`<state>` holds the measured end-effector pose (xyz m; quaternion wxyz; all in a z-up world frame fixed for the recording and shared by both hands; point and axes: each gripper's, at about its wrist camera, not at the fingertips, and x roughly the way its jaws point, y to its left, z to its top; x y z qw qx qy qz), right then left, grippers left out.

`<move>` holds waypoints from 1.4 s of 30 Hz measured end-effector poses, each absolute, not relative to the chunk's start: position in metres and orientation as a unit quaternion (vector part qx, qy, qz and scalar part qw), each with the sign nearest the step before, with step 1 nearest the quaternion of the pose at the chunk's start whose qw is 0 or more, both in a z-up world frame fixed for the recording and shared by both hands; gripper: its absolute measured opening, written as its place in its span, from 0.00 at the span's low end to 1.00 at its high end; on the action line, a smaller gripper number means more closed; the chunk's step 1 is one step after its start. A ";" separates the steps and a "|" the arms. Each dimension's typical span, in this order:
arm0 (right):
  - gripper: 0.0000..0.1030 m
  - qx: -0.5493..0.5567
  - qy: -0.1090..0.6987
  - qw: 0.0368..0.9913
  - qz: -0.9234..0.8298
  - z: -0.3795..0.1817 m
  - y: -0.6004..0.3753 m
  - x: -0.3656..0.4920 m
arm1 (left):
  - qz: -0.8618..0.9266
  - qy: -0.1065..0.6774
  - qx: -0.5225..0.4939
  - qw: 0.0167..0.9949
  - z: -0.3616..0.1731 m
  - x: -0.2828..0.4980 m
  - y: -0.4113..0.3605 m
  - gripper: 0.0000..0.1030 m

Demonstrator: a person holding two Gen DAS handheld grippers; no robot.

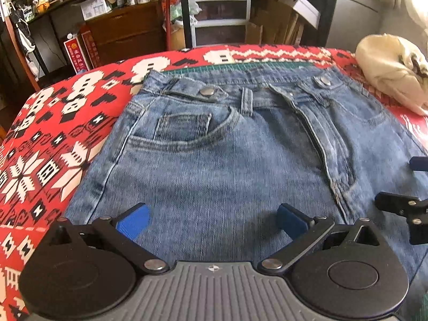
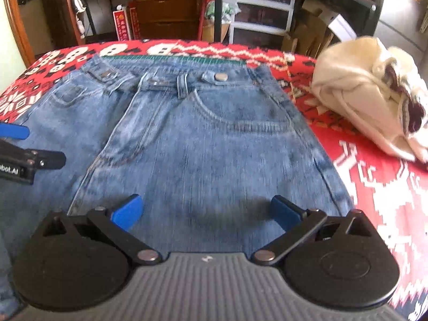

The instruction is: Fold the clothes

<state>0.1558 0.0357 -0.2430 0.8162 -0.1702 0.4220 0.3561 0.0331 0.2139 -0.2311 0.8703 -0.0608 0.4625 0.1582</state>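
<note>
A: How do the jaws stand on the left gripper (image 1: 212, 220)?

B: They stand wide apart and hold nothing. The blue fingertips (image 1: 135, 220) hang just over the pair of faded blue denim jeans (image 1: 227, 160); between them only cloth is seen. Whether they touch the denim, I cannot tell.

A: And the right gripper (image 2: 206, 211)?

B: The same: jaws wide, nothing between them. Its blue pads (image 2: 127, 211) are above the jeans too, on the side of the plain front pocket. Each gripper is seen at the edge of the other camera's view, so they are side by side over the garment.

A: Where do the jeans lie?

B: Flat, front side up, on the red, white and black patterned knit cloth (image 1: 53, 147) that covers the desk. The waistband is at the far side, away from the grippers. Two metal snap buttons (image 1: 207, 91) are visible on tabs at the waistband, and the fly flap lies a little open and twisted. A strip of green cutting mat (image 2: 187, 58) shows just beyond the waistband.

A: Anything beside them?

B: A crumpled cream-coloured garment (image 2: 369, 96) lies on the patterned cloth to the right of the jeans, near but apart. Behind the desk are a brown wooden drawer cabinet (image 2: 165, 13), white plastic drawers (image 1: 220, 8) and cardboard boxes (image 1: 278, 18).
</note>
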 end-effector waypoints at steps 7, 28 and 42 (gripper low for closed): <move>1.00 -0.184 0.435 0.808 0.354 -0.238 0.007 0.131 | 0.144 0.485 -0.059 0.860 -0.230 0.007 0.207 1.00; 1.00 -0.188 0.402 0.821 0.359 -0.207 0.010 0.133 | 0.125 0.466 -0.057 0.874 -0.207 -0.004 0.203 1.00; 1.00 -0.180 0.412 0.820 0.355 -0.244 0.067 0.186 | 0.133 0.446 -0.082 0.881 -0.222 0.065 0.225 1.00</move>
